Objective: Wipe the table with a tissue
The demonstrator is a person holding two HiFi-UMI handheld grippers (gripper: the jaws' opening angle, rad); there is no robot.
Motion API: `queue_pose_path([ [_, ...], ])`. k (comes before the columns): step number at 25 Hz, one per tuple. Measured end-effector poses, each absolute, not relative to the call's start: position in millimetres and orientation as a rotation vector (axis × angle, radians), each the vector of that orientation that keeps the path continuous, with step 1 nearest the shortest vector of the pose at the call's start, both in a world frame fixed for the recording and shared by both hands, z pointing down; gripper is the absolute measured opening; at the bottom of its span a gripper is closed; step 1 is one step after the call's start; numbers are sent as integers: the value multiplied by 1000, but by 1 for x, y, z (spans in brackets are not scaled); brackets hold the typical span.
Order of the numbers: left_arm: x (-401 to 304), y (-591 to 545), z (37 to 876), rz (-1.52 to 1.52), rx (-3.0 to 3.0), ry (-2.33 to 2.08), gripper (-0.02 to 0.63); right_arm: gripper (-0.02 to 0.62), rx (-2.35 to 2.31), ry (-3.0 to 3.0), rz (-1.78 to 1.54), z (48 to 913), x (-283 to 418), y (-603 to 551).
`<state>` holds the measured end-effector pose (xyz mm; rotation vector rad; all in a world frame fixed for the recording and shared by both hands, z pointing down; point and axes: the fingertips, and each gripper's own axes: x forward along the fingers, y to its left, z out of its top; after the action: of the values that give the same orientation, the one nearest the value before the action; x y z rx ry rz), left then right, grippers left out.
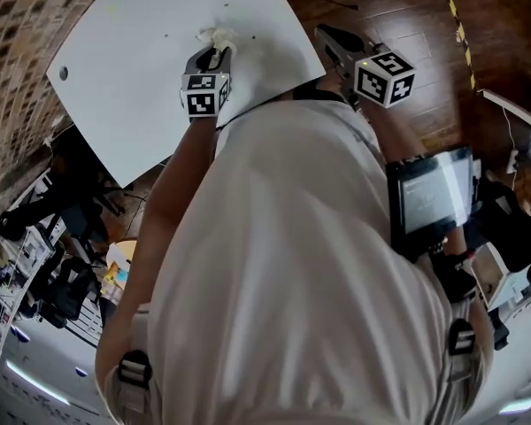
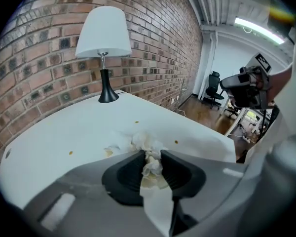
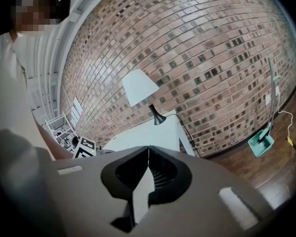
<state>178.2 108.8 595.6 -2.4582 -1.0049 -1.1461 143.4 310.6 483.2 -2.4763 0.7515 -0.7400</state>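
A crumpled white tissue [image 1: 218, 35] with yellowish stains lies pressed on the white table [image 1: 133, 69]. My left gripper [image 1: 216, 51] points down at it and is shut on it. In the left gripper view the tissue [image 2: 149, 158] is pinched between the dark jaws of the left gripper [image 2: 151, 155], and its bunched front touches the table [image 2: 54, 132]. A few small brown specks [image 2: 70, 153] dot the tabletop. My right gripper [image 1: 326, 34] hangs off the table's right edge over the wooden floor. In its own view the right gripper [image 3: 148, 151] has its jaws together with nothing between them.
A lamp [image 2: 102, 48] with a white shade and black foot stands at the table's far side by the brick wall [image 2: 153, 43]. A hole [image 1: 63, 73] marks the table's left corner. A teal dustpan [image 3: 260, 144] stands on the floor by the wall. Office chairs [image 2: 213, 85] are beyond.
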Motion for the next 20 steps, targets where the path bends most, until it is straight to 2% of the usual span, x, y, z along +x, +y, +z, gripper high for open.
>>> queue_pose_path([
  [9,184,126,607,-1094,-2422,-886,97,9,-2462,714,-752,490,142,346],
  [20,160,234,616,-992,-2233,-1253,95,9,-2451,659,-745,496,137,372],
])
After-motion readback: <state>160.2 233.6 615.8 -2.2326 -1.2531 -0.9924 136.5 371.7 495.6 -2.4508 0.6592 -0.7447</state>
